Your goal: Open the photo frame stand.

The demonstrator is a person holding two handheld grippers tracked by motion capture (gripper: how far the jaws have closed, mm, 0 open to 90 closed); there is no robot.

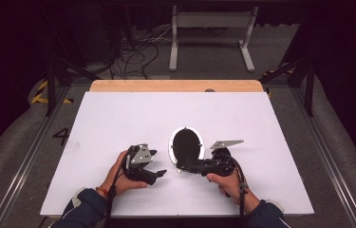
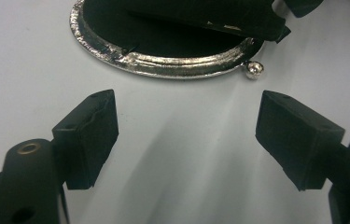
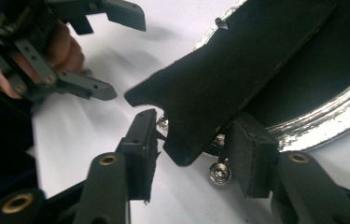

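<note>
A black coin purse (image 1: 186,145) with a silver frame lies on the white table (image 1: 118,114), its mouth facing the person; what it holds cannot be told. Its oval runs away from the person. The right gripper (image 3: 189,158) has its jaws around the purse's black flap at the clasp, grip uncertain. The left gripper (image 2: 186,135) hangs released, just beside

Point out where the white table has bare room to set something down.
The white table is bare across its far half and both side margins. It is crowded near the front middle, around the black purse, the left gripper and the right gripper.
</note>
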